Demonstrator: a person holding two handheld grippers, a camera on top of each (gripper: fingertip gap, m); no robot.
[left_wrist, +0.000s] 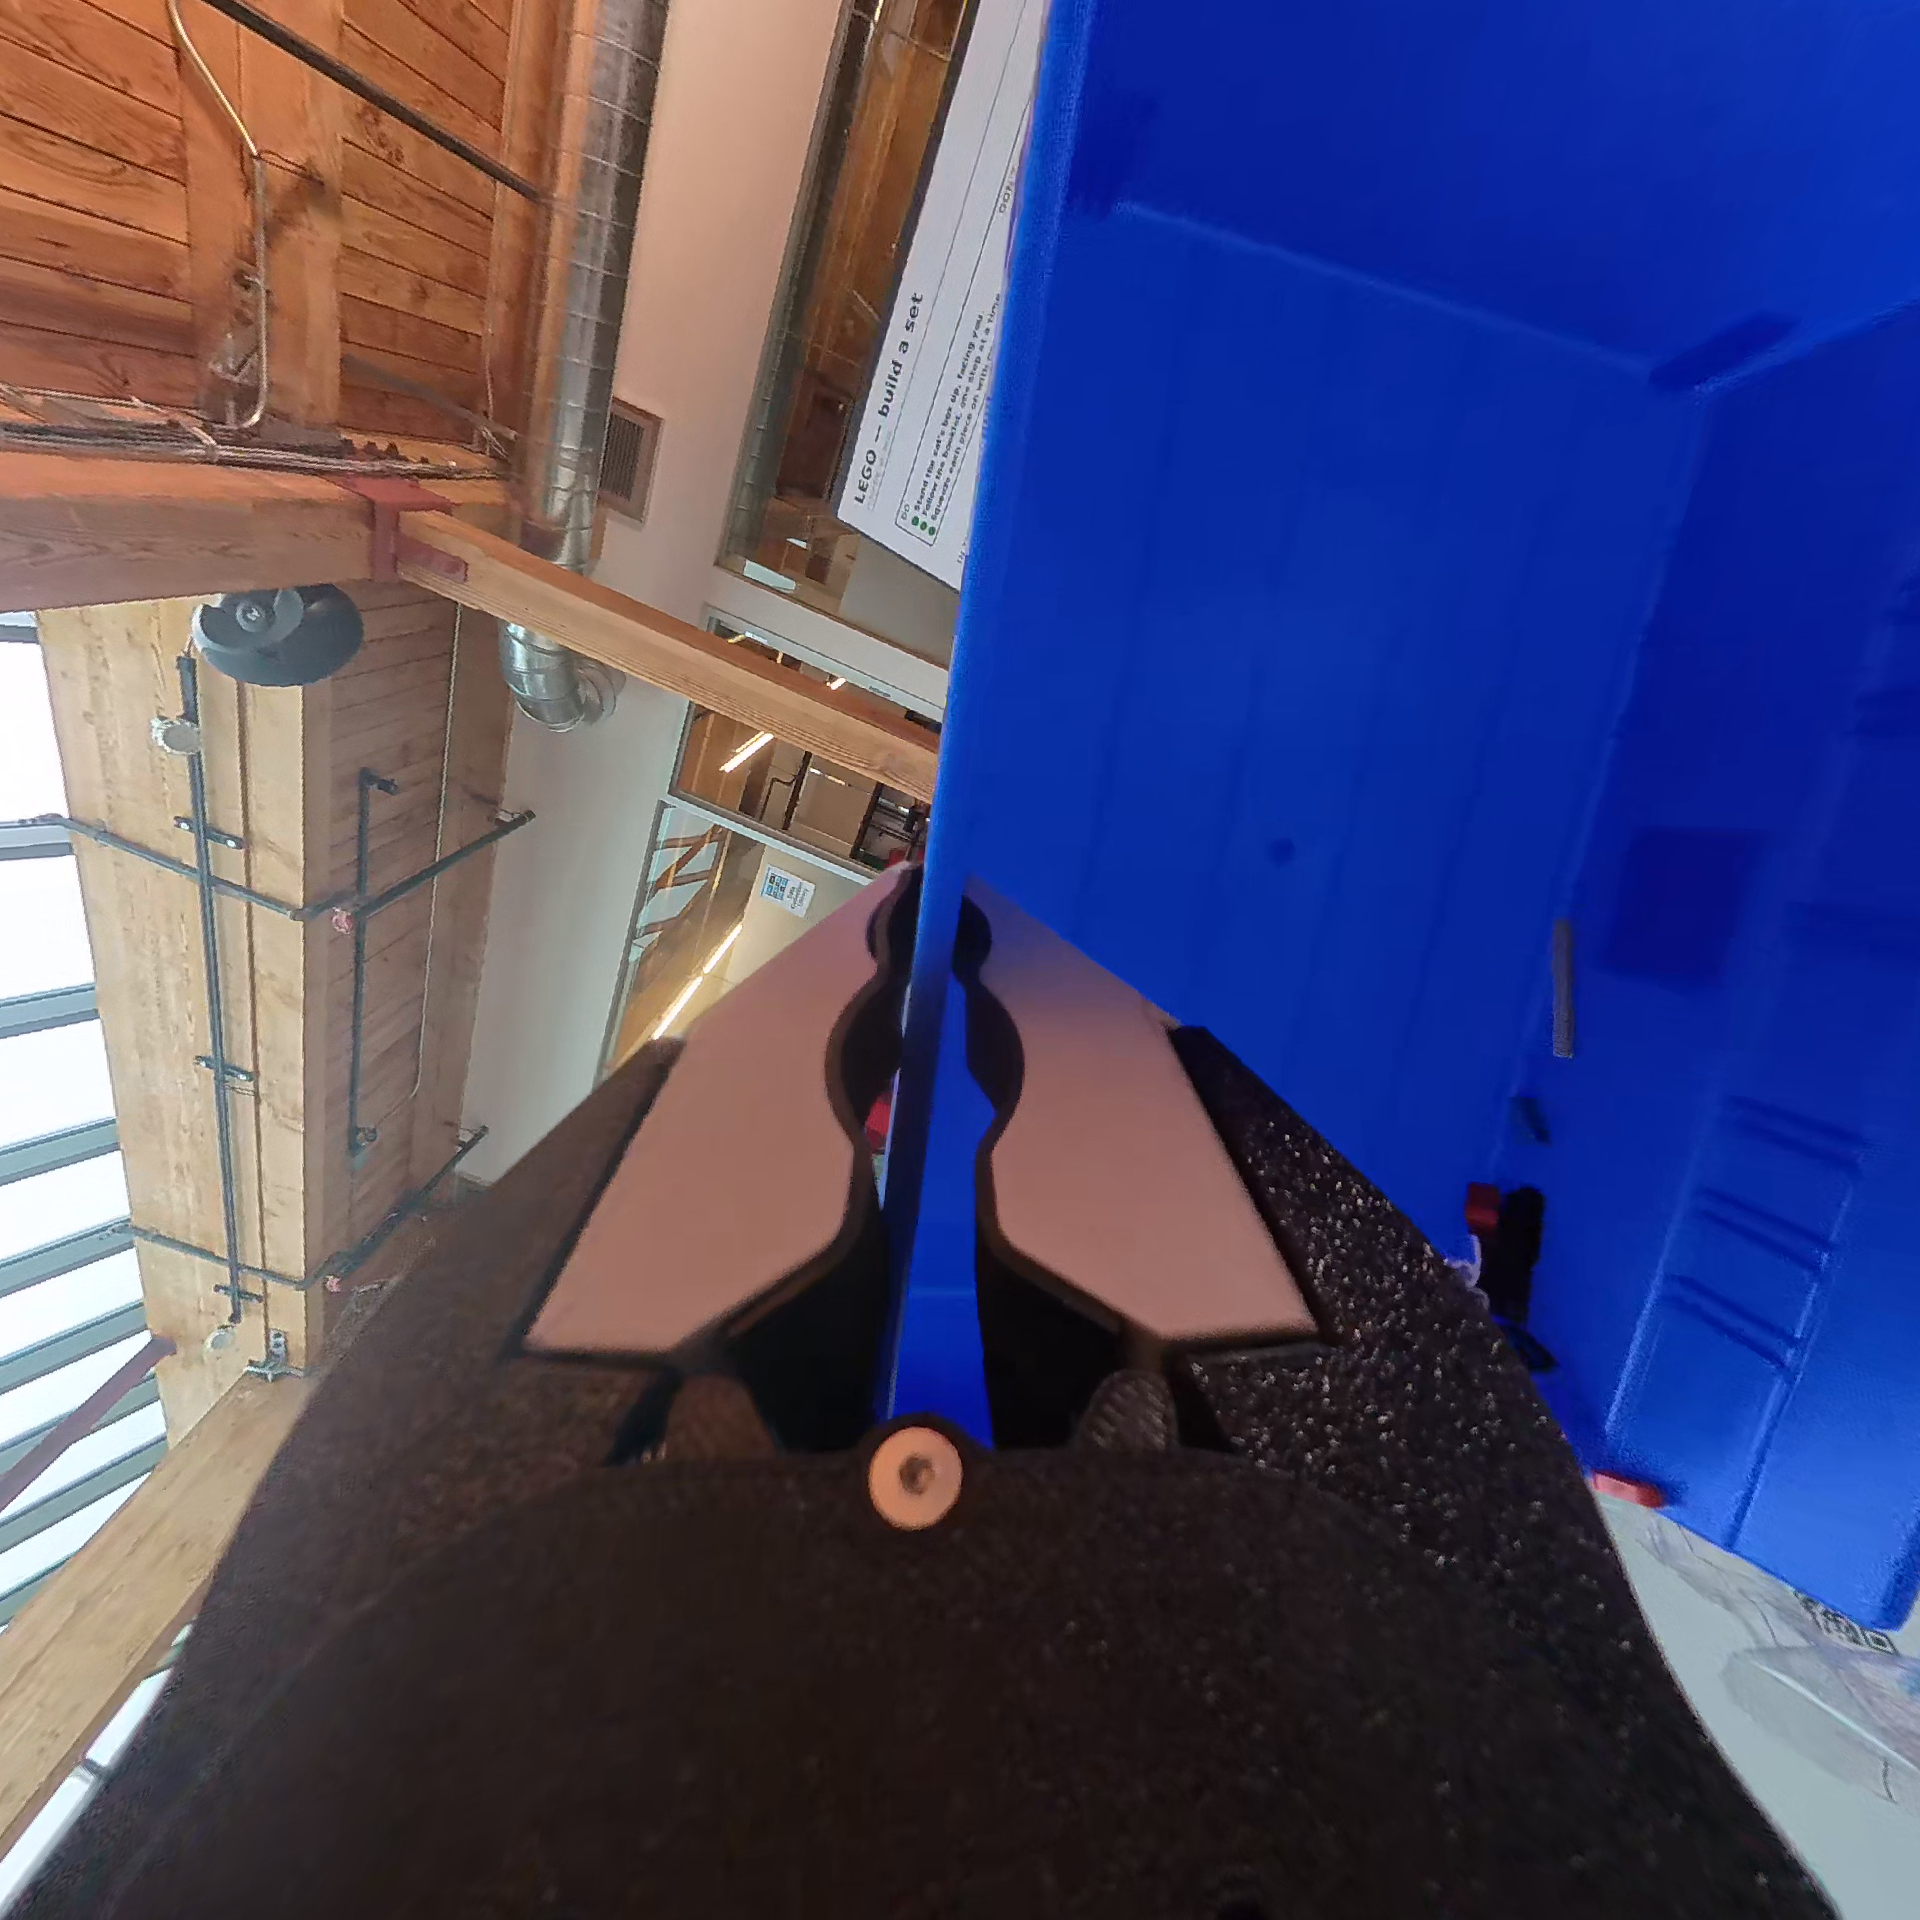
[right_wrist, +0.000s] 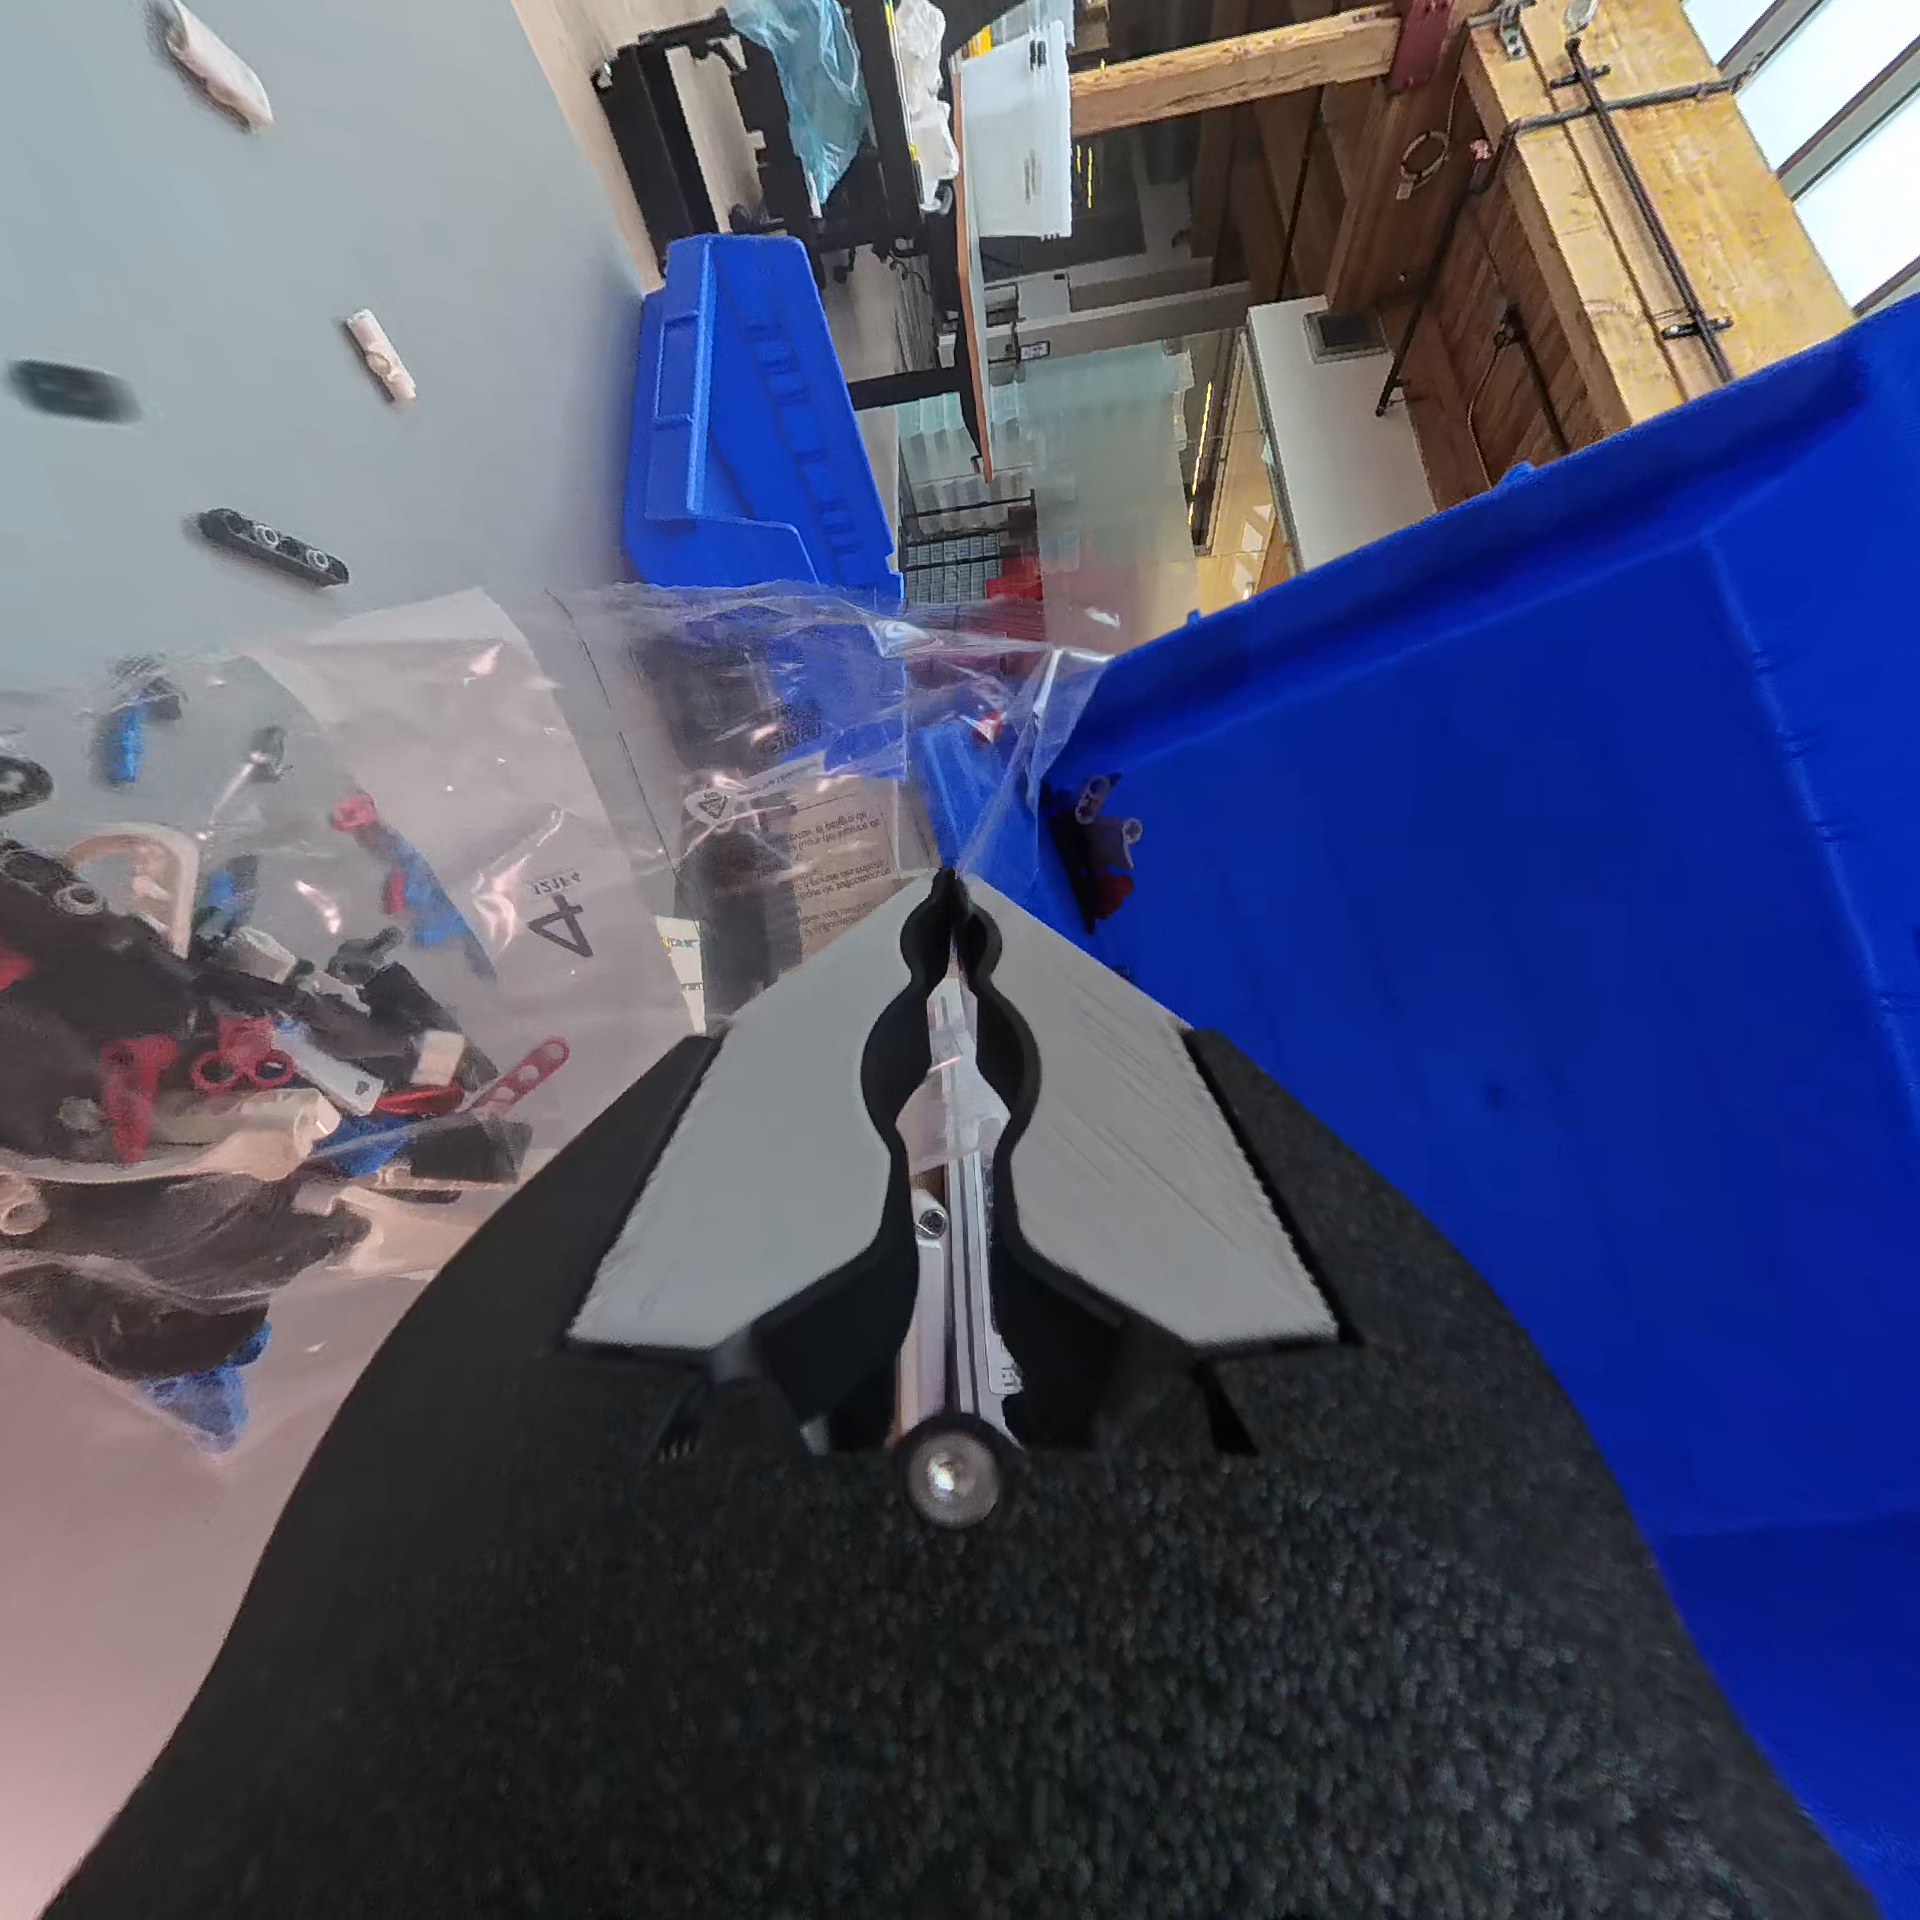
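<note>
My left gripper (left_wrist: 935, 909) is shut on the thin side wall (left_wrist: 928, 1143) of a large blue plastic bin (left_wrist: 1351, 623); one finger is outside the wall, the other inside. A grey pin (left_wrist: 1562, 987) and red and black bits (left_wrist: 1501, 1236) lie inside the bin. My right gripper (right_wrist: 948, 883) is shut on the edge of a clear plastic bag (right_wrist: 499, 748) of small building-toy pieces (right_wrist: 208, 1018). The bag's open end reaches the mouth of the same bin (right_wrist: 1507, 831), where a few blue and red pieces (right_wrist: 1101, 852) sit.
A second blue bin (right_wrist: 748, 436) stands on the grey table (right_wrist: 208, 260) beyond the bag. A black beam (right_wrist: 272, 545) and white pieces (right_wrist: 381, 353) lie loose on the table. A white printed sheet (left_wrist: 935, 395) stands behind the bin. Wooden beams and windows lie beyond. One gripper's finger ends stand about 20 cm off the other's.
</note>
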